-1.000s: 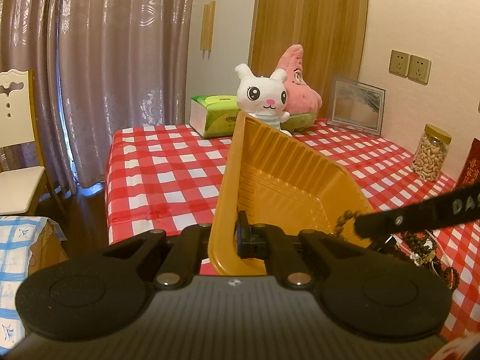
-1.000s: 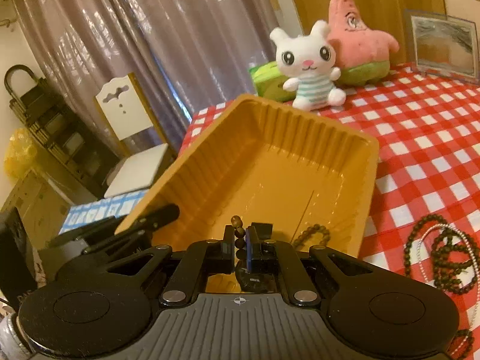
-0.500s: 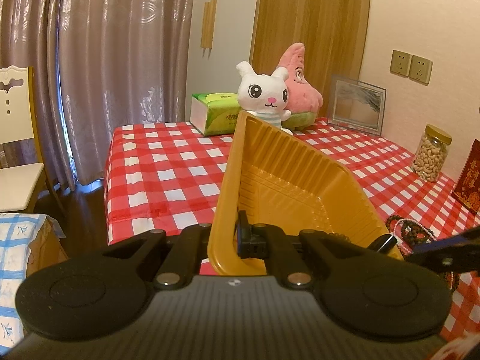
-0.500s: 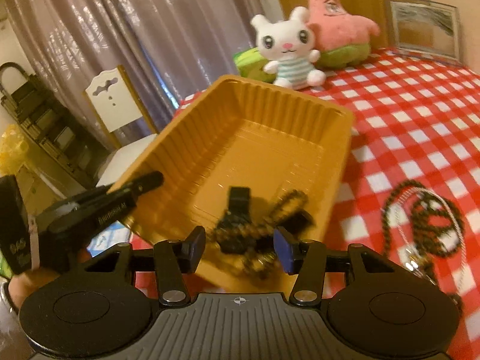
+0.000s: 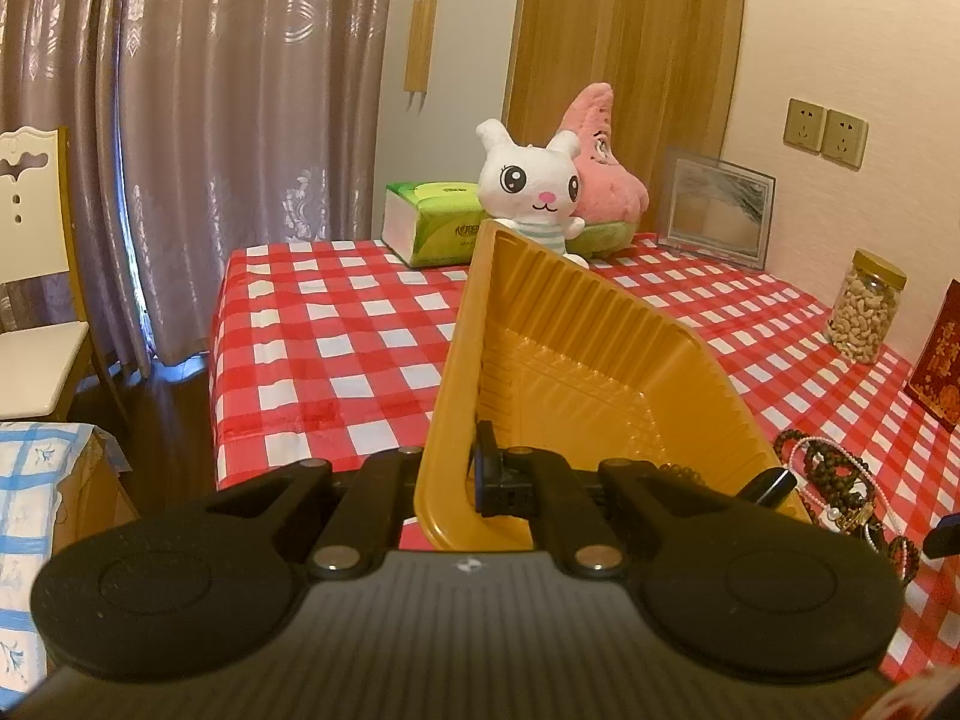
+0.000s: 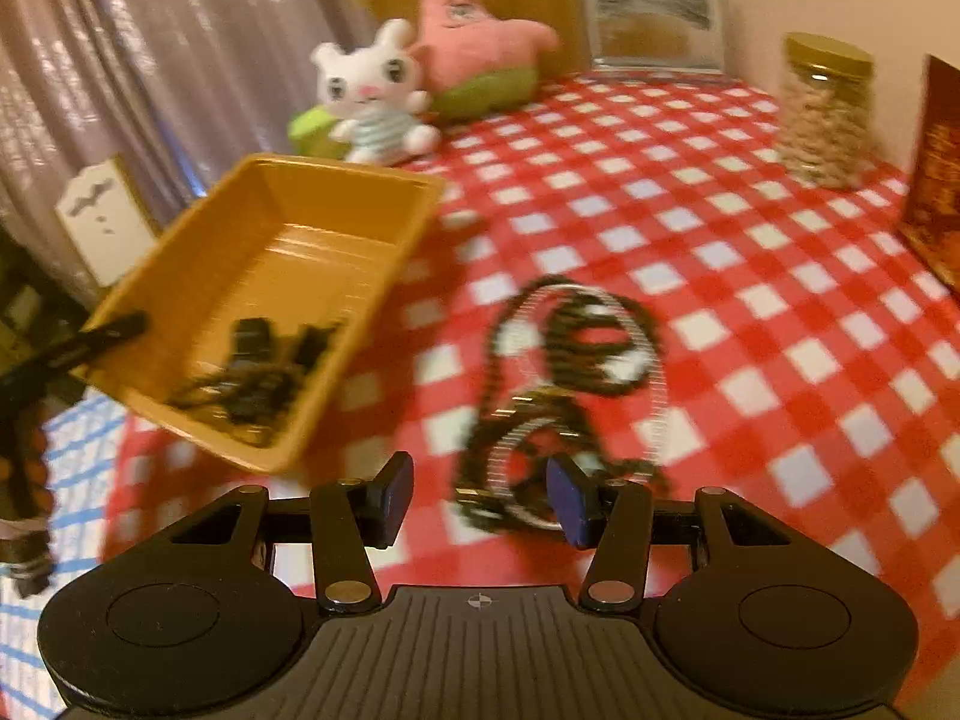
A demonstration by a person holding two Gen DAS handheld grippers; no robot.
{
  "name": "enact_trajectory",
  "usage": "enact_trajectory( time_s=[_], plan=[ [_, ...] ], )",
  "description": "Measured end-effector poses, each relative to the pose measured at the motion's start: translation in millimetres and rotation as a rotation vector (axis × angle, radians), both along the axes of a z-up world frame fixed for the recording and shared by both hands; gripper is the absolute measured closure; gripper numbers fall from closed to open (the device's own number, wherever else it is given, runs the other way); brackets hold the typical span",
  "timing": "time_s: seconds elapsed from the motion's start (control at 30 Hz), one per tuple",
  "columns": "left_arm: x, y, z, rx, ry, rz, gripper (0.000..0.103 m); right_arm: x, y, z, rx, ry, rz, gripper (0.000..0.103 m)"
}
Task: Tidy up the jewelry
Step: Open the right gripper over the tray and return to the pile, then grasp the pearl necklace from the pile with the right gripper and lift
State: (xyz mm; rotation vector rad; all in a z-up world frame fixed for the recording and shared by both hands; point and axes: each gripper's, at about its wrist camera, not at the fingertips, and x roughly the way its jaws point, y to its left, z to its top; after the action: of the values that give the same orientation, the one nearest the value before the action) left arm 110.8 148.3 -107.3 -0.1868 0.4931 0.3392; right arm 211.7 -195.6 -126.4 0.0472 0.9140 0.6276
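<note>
My left gripper (image 5: 462, 474) is shut on the near wall of a yellow plastic tray (image 5: 576, 360) and holds it tilted above the table edge. The tray also shows in the right wrist view (image 6: 282, 276), with dark bead bracelets (image 6: 252, 384) lying in its low corner. My right gripper (image 6: 480, 498) is open and empty, just above a pile of dark bead necklaces and a white pearl strand (image 6: 564, 378) on the red checked tablecloth. That pile shows at the right in the left wrist view (image 5: 840, 480).
At the table's far end stand a white bunny plush (image 5: 534, 192), a pink star plush (image 5: 606, 168), a green tissue box (image 5: 432, 228) and a picture frame (image 5: 714, 210). A nut jar (image 6: 825, 114) and a red box (image 6: 936, 180) stand on the right. A white chair (image 5: 30, 300) stands left.
My right gripper opened and dropped the bead bracelet into the tray, then swung right and down over the jewelry pile. The left gripper kept holding the tray still.
</note>
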Motion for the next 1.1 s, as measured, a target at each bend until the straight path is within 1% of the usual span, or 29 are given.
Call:
enact_trajectory(
  time_s=[0.03,0.1,0.13,0.17,0.27,0.47,0.53,0.6,0.73,0.9,0.93,1.03,1.1],
  plan=[
    [0,-1,0,0.002,0.0,0.0,0.099,2,-4,-2,-0.004,0.002,-0.012,0.053],
    [0,-1,0,0.003,0.003,0.002,0.099,6,-10,-5,-0.006,0.007,-0.029,0.06],
    [0,-2,0,0.005,0.005,0.004,0.099,9,-11,-7,-0.004,0.015,-0.033,0.069],
    [1,-1,1,0.005,0.006,0.005,0.099,12,-13,-9,-0.002,0.026,-0.038,0.074],
    [1,-2,1,0.008,0.01,0.008,0.099,15,-16,-12,-0.002,0.035,-0.043,0.078],
    [1,-3,2,0.008,0.012,0.014,0.098,21,-14,-15,-0.006,0.041,-0.027,0.079],
    [1,-3,3,0.009,0.013,0.015,0.098,18,-10,-13,-0.011,0.022,0.016,0.079],
    [1,-3,3,0.011,0.013,0.015,0.098,13,-3,-13,-0.034,-0.001,0.084,0.079],
    [1,-3,3,0.01,0.014,0.015,0.098,-2,16,-18,-0.124,-0.064,0.22,0.079],
    [1,-2,3,0.008,0.014,0.015,0.098,-15,31,-29,-0.242,-0.171,0.323,0.08],
    [1,-2,3,0.008,0.014,0.015,0.098,-17,34,-31,-0.27,-0.19,0.341,0.083],
    [1,-2,3,0.01,0.014,0.014,0.098,-19,39,-39,-0.324,-0.225,0.387,0.097],
    [1,-2,3,0.008,0.013,0.015,0.098,-19,40,-41,-0.33,-0.234,0.398,0.098]
  ],
)
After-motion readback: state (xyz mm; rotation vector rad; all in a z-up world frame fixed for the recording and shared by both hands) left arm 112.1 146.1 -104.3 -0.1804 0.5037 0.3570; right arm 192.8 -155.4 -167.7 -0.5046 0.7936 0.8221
